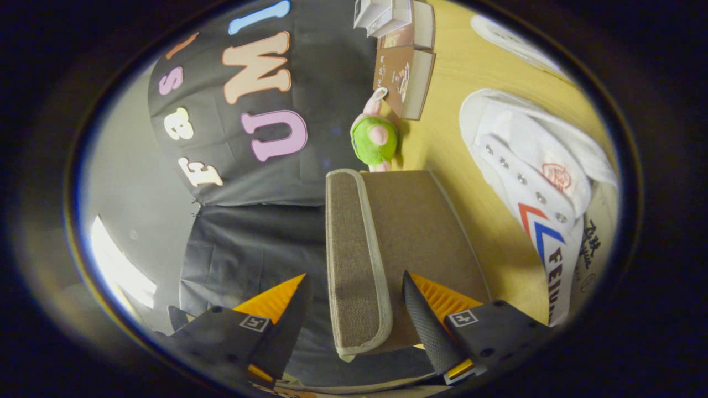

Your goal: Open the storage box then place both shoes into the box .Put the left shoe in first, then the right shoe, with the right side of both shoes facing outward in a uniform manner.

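Currently we are in the first step, opening the storage box: the brown woven-fabric lid flap with pale piping (357,260) of the brown fabric storage box (420,232) lies between the fingers of the gripper (354,312), its rounded corner nearest the camera. The view is rolled, so the yellow wooden table (442,121) runs along one side and the booth wall along the other. The gripper stands fairly wide; one finger lies close against the flap's inner face, while the other finger stands clear of the outer face with wall cloth showing in the gap, so we judge the flap straddled rather than clamped. Whether the near finger truly touches the fabric we cannot tell. The white canvas high-top shoe with red and blue chevrons (539,182) lies on its side on the table just beside the box, and part of a second white shoe (514,41) lies farther off. Beyond the box stand a small green and pink plush toy (375,141) and some brown cardboard cartons (406,77). We judge the next move to call for swinging the flap fully back so that the opening is clear, then releasing it and going for the left shoe first.
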Motion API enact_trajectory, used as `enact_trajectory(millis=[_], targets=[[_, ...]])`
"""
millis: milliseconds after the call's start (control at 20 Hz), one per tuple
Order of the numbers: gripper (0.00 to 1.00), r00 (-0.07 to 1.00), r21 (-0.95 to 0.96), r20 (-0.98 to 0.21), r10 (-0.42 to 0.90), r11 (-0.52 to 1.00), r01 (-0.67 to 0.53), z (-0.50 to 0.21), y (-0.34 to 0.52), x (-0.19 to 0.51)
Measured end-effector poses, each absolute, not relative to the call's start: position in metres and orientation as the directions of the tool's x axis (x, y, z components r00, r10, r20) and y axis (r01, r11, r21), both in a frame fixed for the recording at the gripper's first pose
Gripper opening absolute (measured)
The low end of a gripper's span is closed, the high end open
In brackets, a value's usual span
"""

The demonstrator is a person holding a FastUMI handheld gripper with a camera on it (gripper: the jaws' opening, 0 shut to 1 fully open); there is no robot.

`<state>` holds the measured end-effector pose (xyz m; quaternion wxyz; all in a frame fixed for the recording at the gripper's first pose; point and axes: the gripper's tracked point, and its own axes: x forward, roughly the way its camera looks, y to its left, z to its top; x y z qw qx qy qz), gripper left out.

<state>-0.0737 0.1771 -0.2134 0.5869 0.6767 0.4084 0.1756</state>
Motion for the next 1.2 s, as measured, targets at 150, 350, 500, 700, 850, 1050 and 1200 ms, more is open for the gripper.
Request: enact_trajectory(millis=[150,350,500,700,850,1050,1200], targets=[[1.00,0.604,0.936,-0.214,0.768,-0.016,0.352,-0.203,0.174,-0.073],[0.98,0.598,0.940,-0.174,0.782,-0.050,0.338,-0.188,0.172,-0.073],[0.98,0.615,0.942,-0.134,0.777,-0.094,0.323,-0.172,0.164,-0.067],[0.98,0.626,0.946,-0.092,0.774,-0.127,0.297,-0.155,0.155,-0.061],[0.98,0.623,0.953,-0.048,0.781,-0.151,0.263,-0.135,0.156,-0.056],[0.90,0.589,0.967,0.010,0.808,-0.158,0.200,-0.105,0.167,-0.061],[0.71,0.543,0.981,0.006,0.840,-0.112,0.161,-0.099,0.179,-0.068]])
